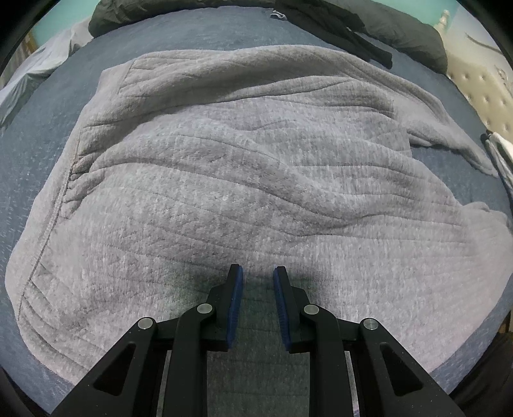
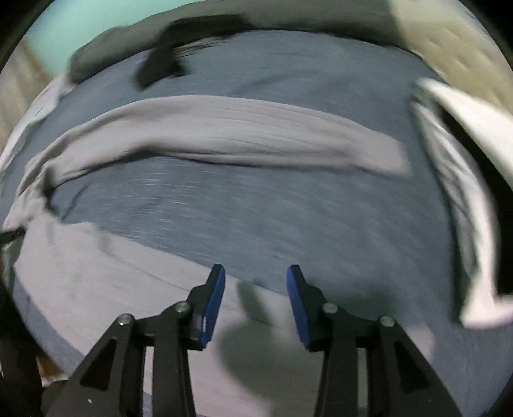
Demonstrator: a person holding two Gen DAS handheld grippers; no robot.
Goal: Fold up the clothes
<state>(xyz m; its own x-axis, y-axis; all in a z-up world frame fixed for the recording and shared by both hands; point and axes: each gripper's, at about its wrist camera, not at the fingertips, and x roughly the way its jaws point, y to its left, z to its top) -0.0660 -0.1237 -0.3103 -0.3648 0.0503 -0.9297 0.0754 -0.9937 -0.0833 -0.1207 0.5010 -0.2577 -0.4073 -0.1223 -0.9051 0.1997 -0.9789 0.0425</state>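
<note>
A grey fleece sweater [image 1: 243,166] lies spread on a blue bedspread [image 1: 38,154]. My left gripper [image 1: 258,272] hovers over its near part, jaws open with a narrow gap, holding nothing. In the blurred right wrist view, the sweater's body [image 2: 96,288] fills the lower left and its long sleeve [image 2: 224,134] stretches across the bedspread [image 2: 272,208]. My right gripper [image 2: 256,272] is open and empty above the sweater's edge.
Dark clothes [image 1: 368,25] lie at the far edge of the bed. A pale garment [image 1: 41,64] lies at the far left. A white and black garment [image 2: 455,192] lies at the right. A tufted beige headboard [image 1: 481,86] stands to the right.
</note>
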